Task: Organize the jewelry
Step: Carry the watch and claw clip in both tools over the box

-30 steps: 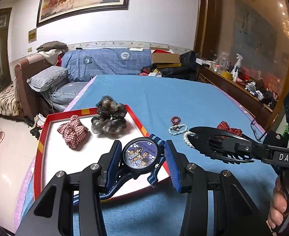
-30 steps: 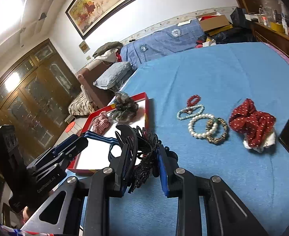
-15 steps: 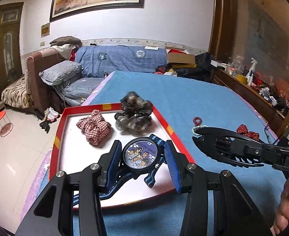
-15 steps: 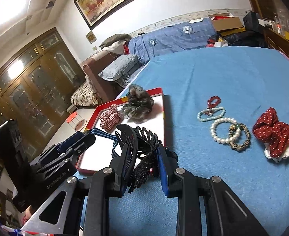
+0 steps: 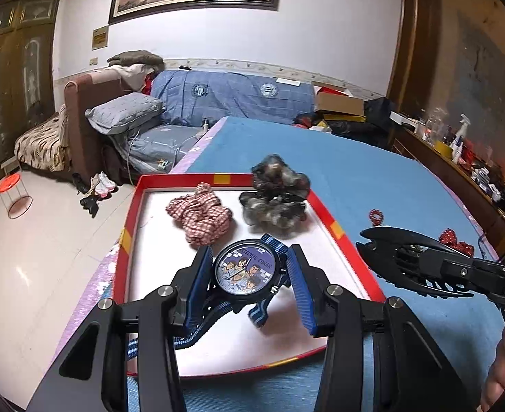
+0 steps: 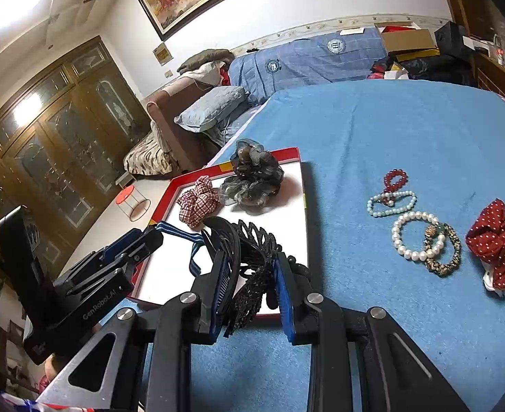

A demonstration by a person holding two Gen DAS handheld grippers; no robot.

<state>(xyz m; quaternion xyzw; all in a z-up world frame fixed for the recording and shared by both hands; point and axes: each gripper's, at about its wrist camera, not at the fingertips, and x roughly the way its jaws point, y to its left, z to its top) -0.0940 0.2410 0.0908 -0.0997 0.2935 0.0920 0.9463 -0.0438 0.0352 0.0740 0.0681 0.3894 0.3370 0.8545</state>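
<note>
Over a blue bedspread (image 6: 389,130), a cartoon-dial wristwatch (image 5: 247,269) is clamped by the downward-tilted left gripper (image 5: 249,274) above the red-rimmed tray (image 5: 324,206); at its 3 o'clock, a black hair claw (image 6: 249,261) is pinched by the right gripper (image 6: 249,271).

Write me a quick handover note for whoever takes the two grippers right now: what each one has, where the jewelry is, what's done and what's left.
Left gripper: shut on the cartoon-face watch, held above the red-rimmed tray.
Right gripper: shut on the black hair claw, at the tray's near right edge.
Done: checked scrunchie and dark scrunchie lie in the tray.
Left: set down the watch and claw, presumably in the tray. Still out on the blue cloth: red bead bracelet, small pearl bracelet, large pearl bracelet, green-gold bracelet, red dotted scrunchie.
</note>
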